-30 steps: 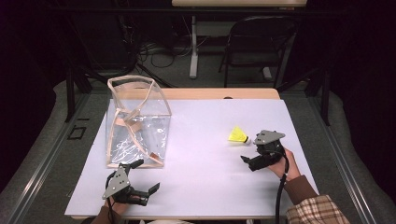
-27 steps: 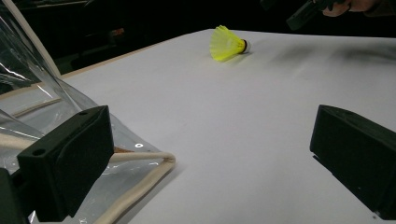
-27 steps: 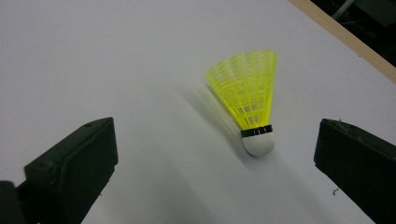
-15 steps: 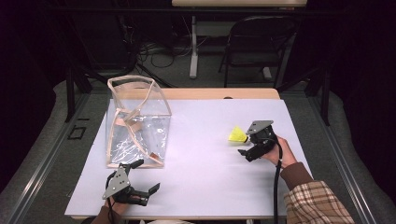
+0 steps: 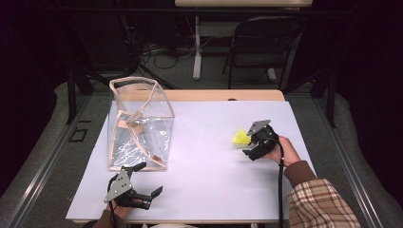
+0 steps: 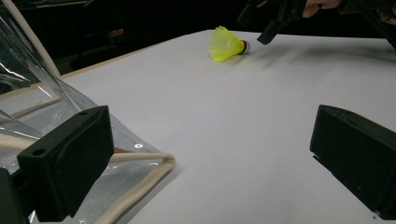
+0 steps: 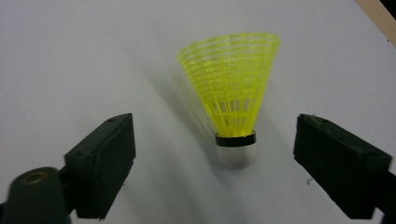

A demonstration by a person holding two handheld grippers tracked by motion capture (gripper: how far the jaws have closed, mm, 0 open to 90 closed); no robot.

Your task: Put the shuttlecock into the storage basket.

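A yellow shuttlecock lies on its side on the white table, at the right. Its white cork tip points toward my right gripper, which is open, with one jaw on each side of the cork and not touching it. At the left stands a clear plastic bag with beige trim and an open top. My left gripper rests open near the table's front edge, just in front of the bag, with nothing between its jaws.
The table's wooden far edge lies behind the shuttlecock. A folding chair and cables stand on the floor beyond the table. Bare white surface spreads between the bag and the shuttlecock.
My right gripper has moved forward and left to the shuttlecock, so that its open jaws now flank the cork. The left gripper and the bag have stayed still.
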